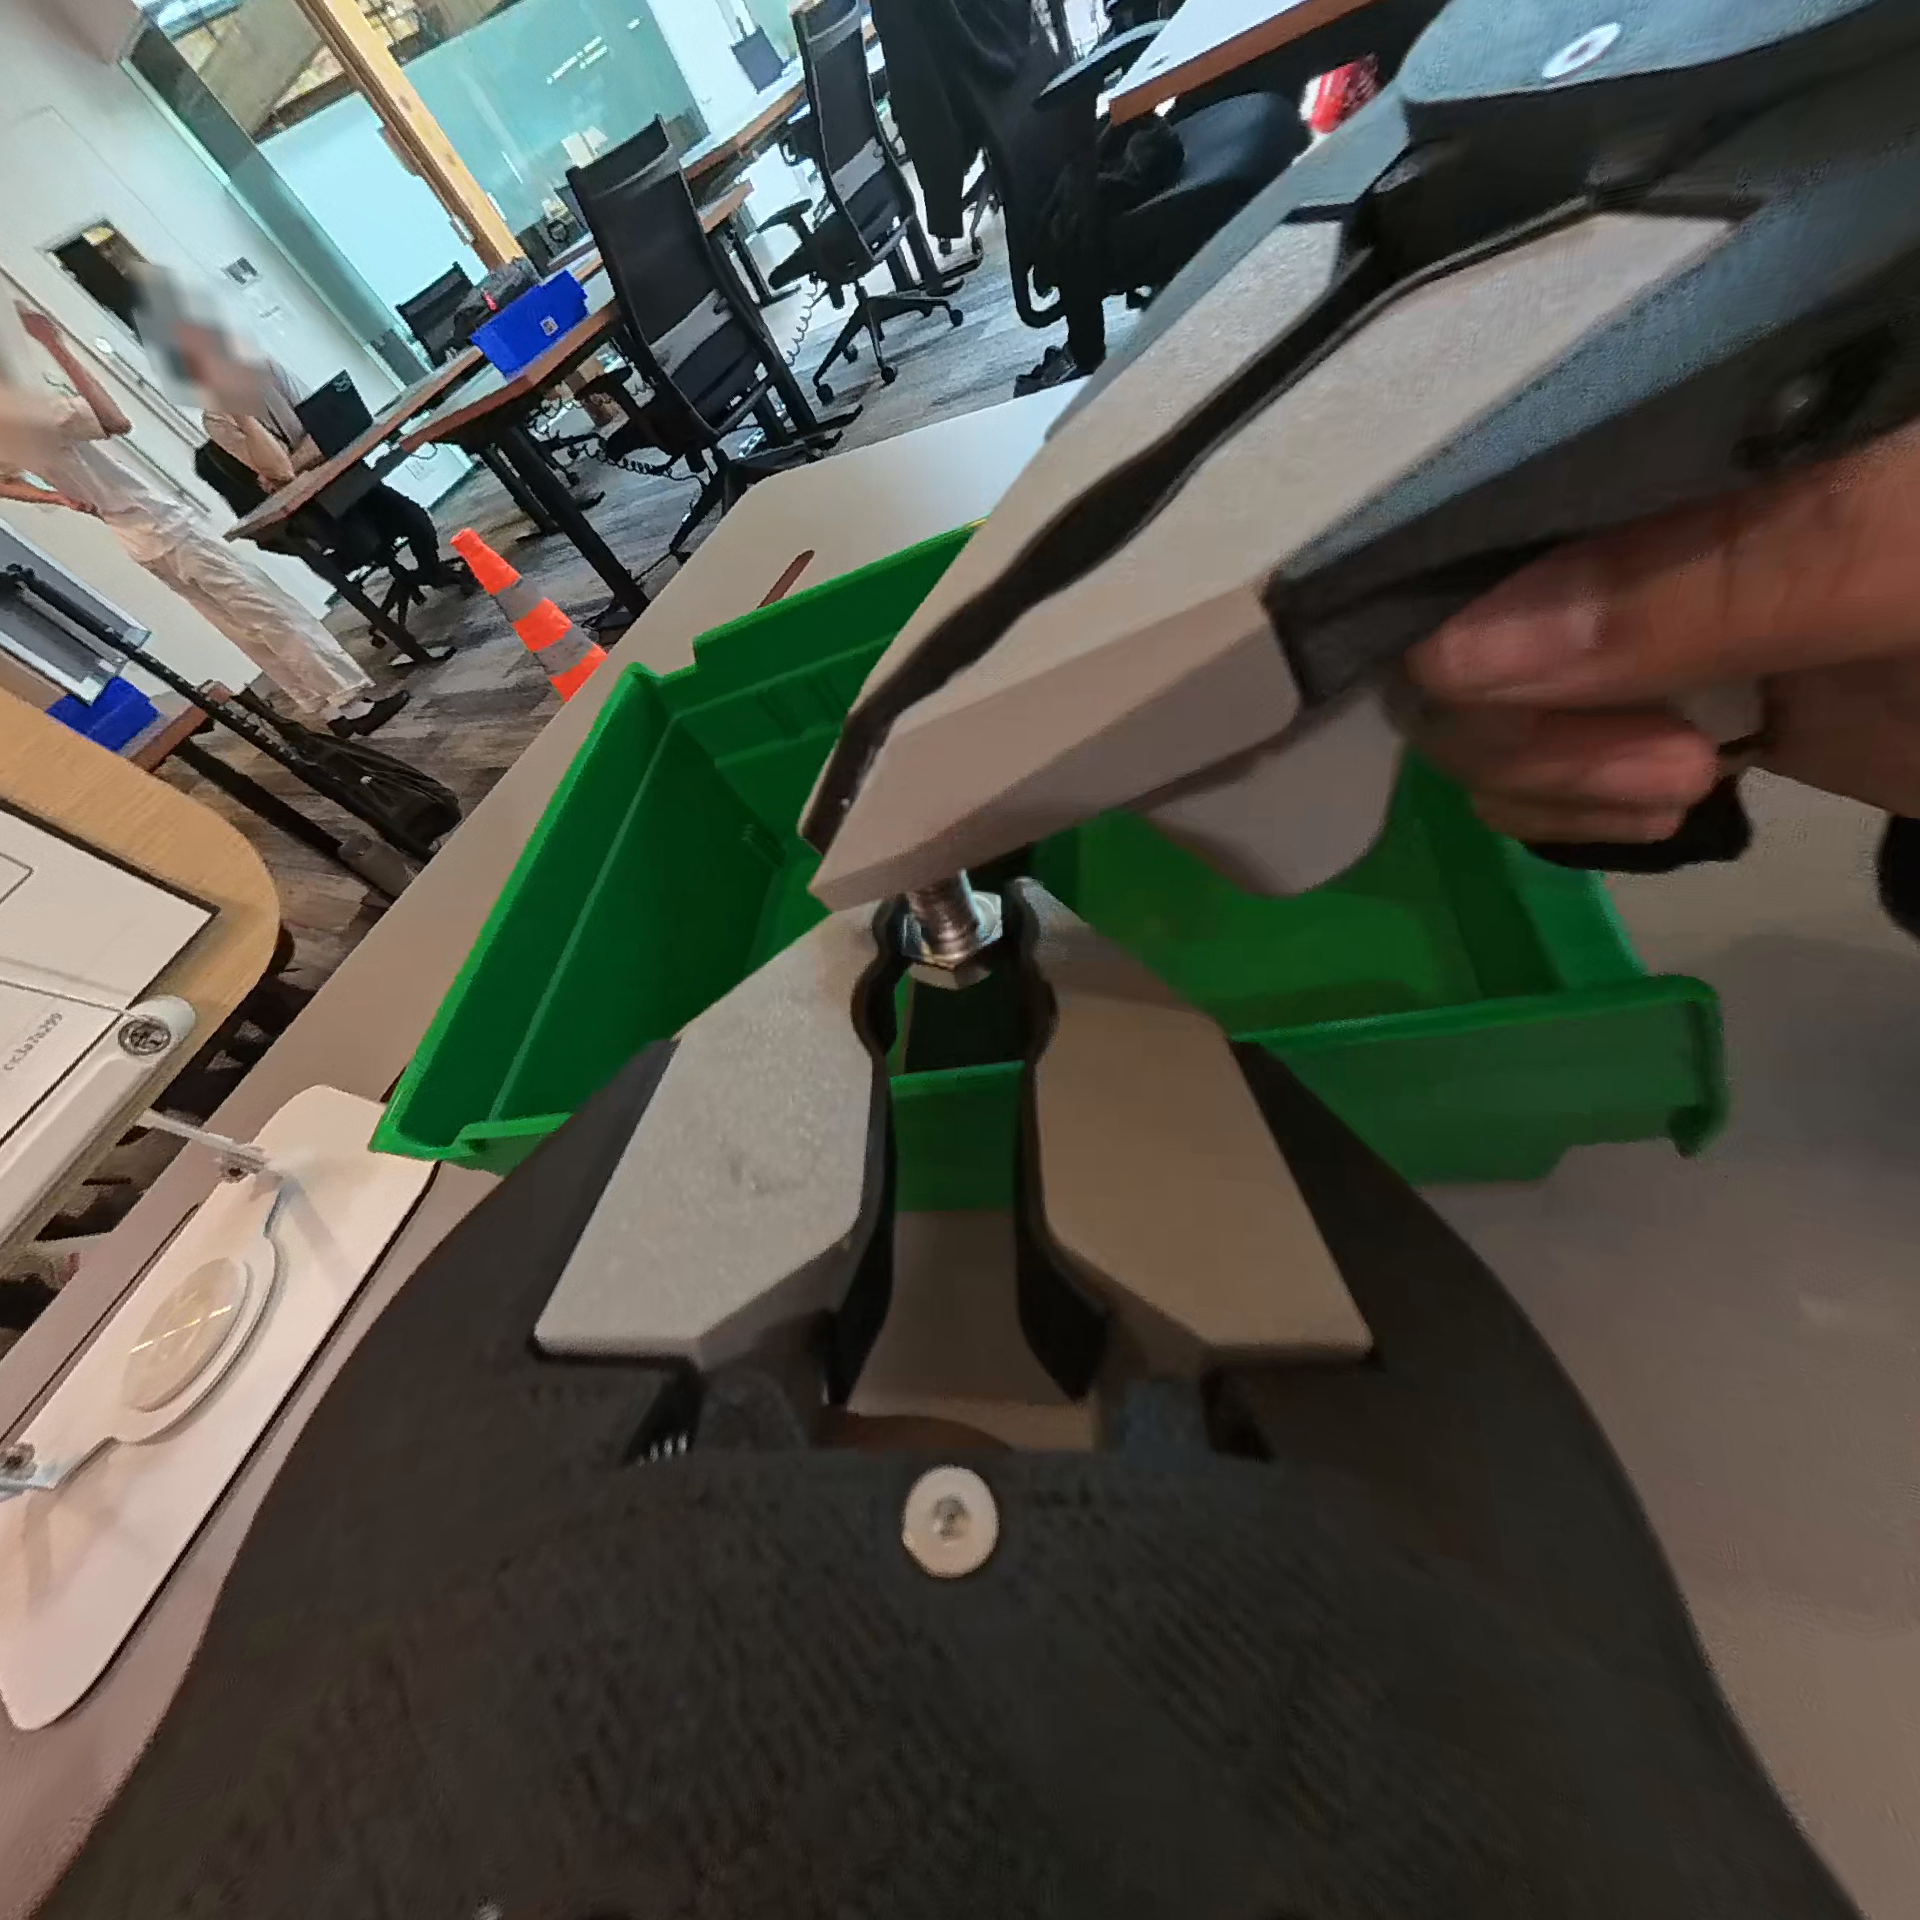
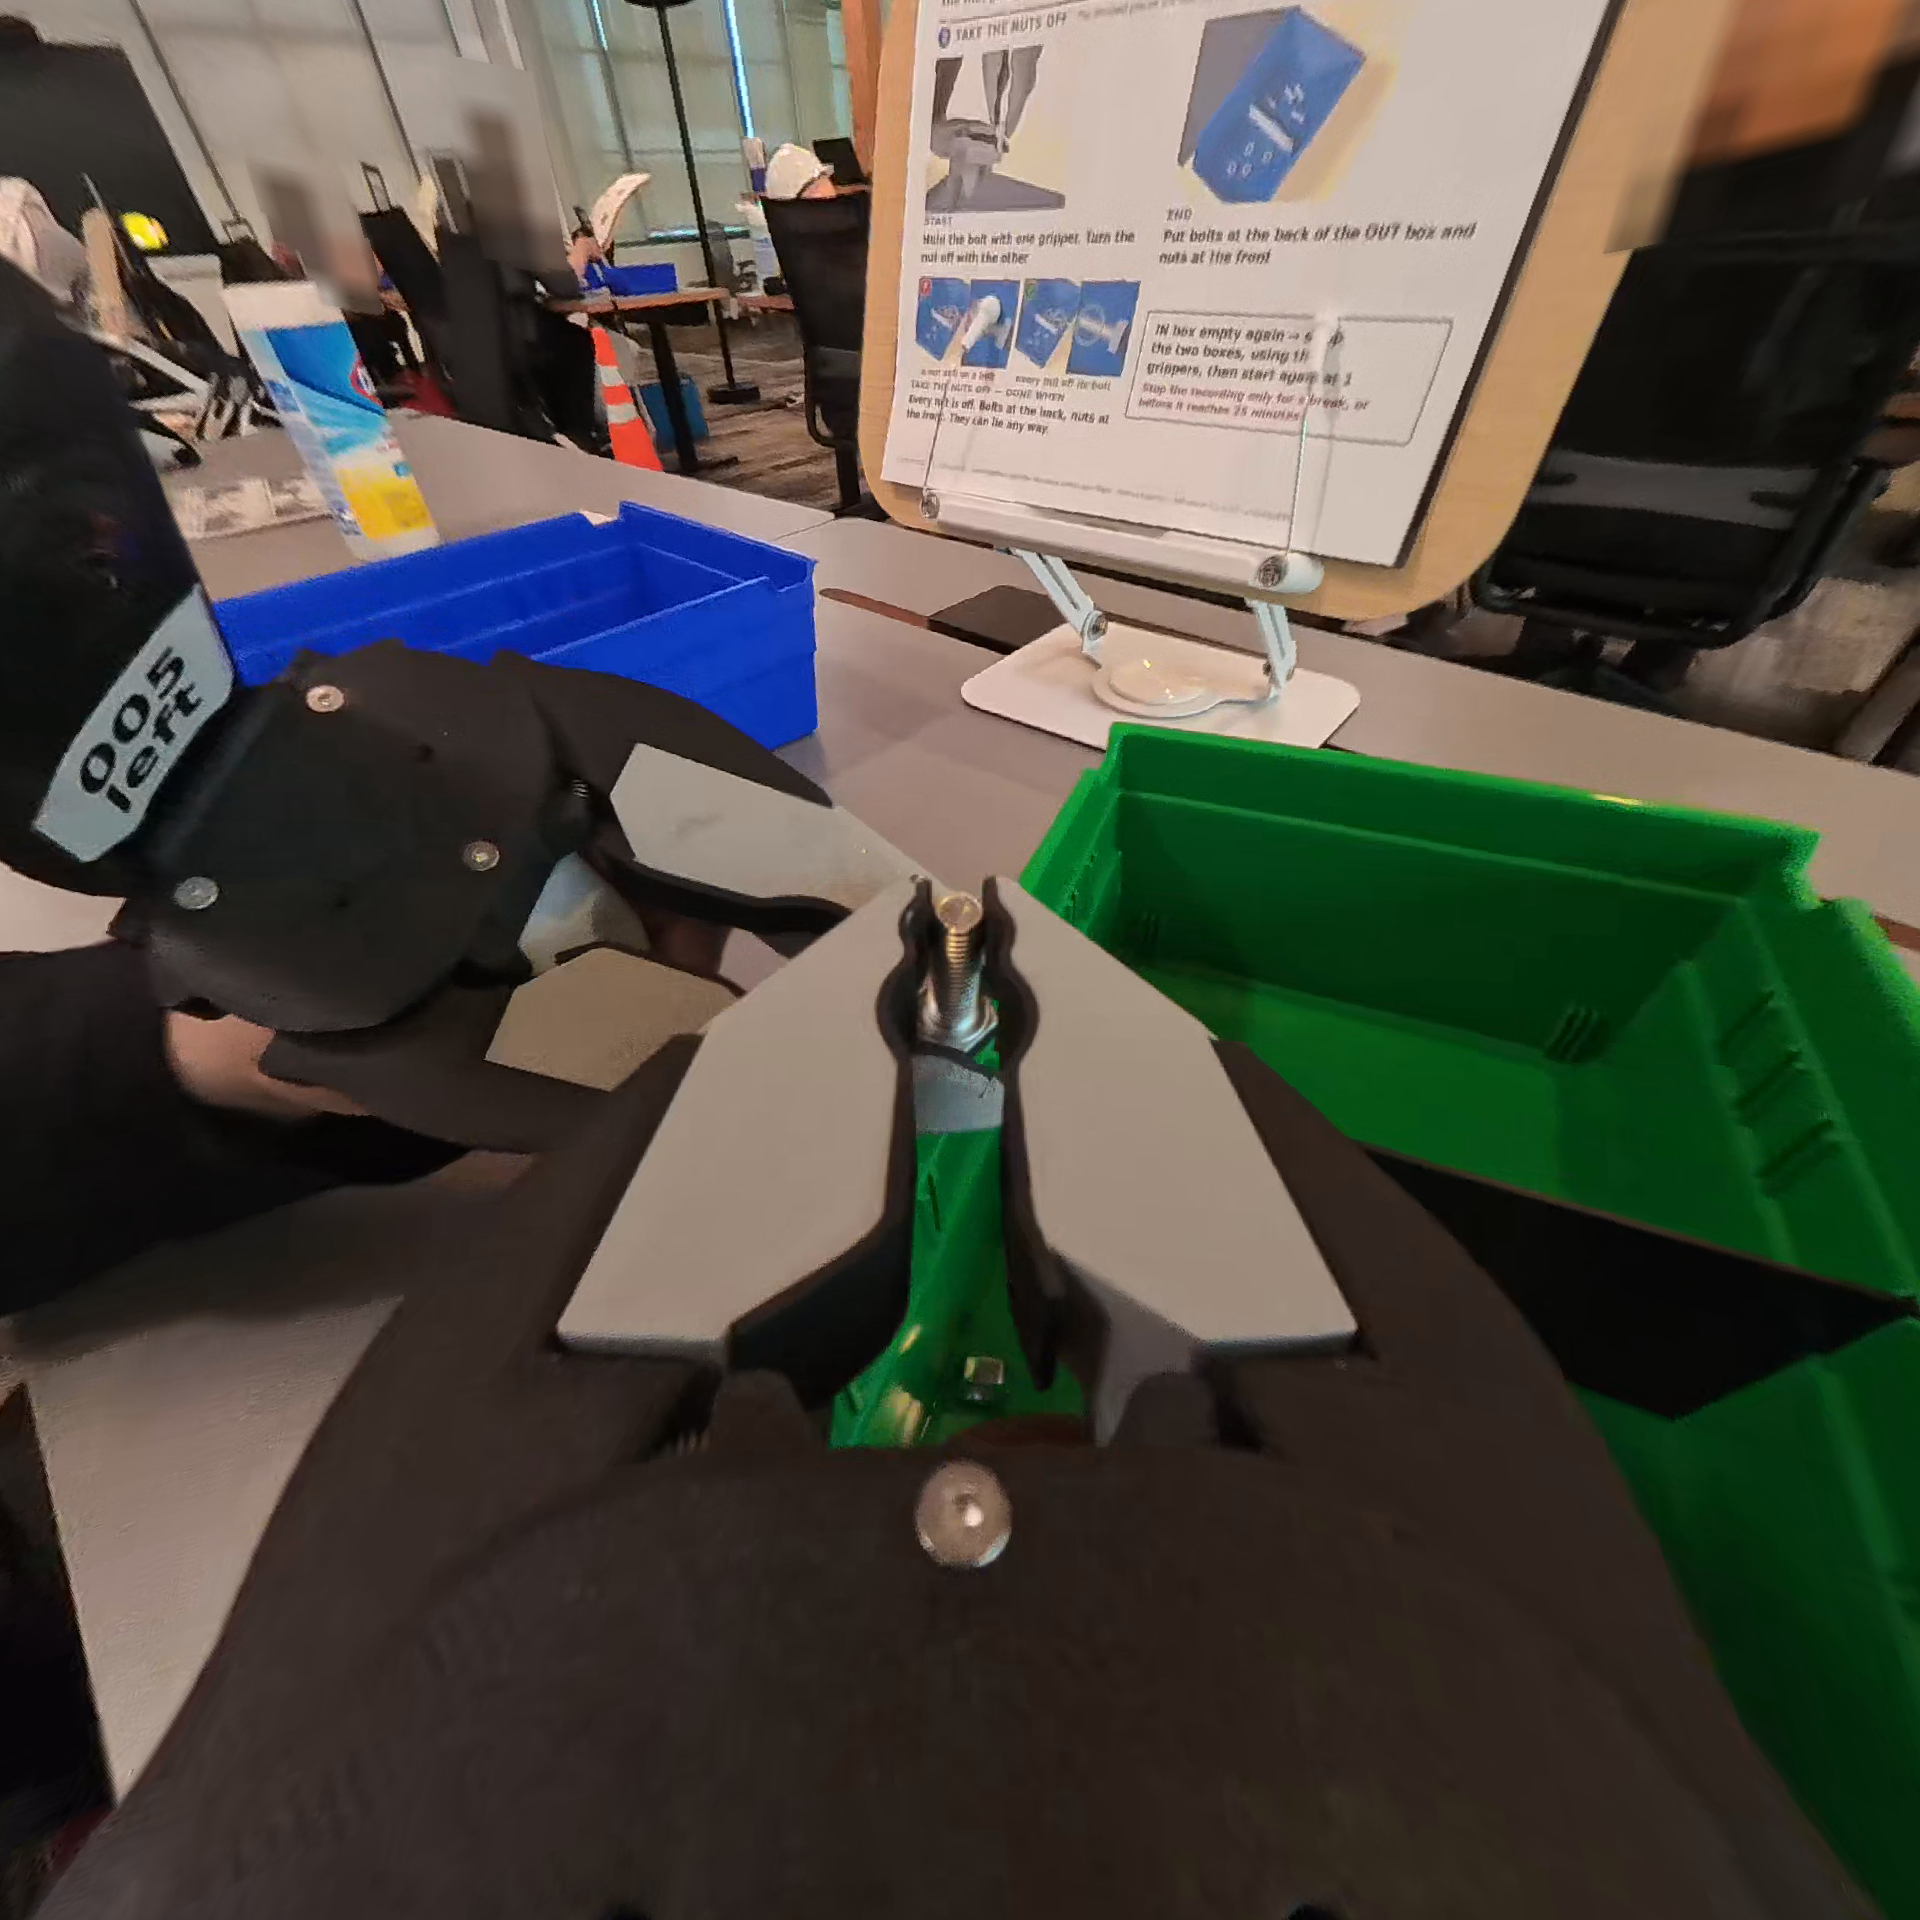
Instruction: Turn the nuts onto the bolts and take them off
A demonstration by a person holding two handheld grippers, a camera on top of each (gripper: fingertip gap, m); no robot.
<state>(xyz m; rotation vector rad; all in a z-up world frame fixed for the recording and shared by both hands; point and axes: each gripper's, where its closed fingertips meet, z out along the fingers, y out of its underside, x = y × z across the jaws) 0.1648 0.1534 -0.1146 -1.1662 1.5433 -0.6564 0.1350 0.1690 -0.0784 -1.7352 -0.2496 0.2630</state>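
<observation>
One bolt (image 2: 954, 966) with one nut (image 2: 961, 1029) on its thread sits above the green bin (image 2: 1455, 935), one of two bins on the tabletop (image 2: 935, 748) beside the blue bin (image 2: 540, 613); a second loose nut (image 2: 982, 1377) lies inside the green bin. The right tool (image 2: 954, 914) is clenched on the bolt's shaft, pointing forward over the bin's near corner. The left tool (image 1: 951, 935) comes in from the side, clamped around the nut.
</observation>
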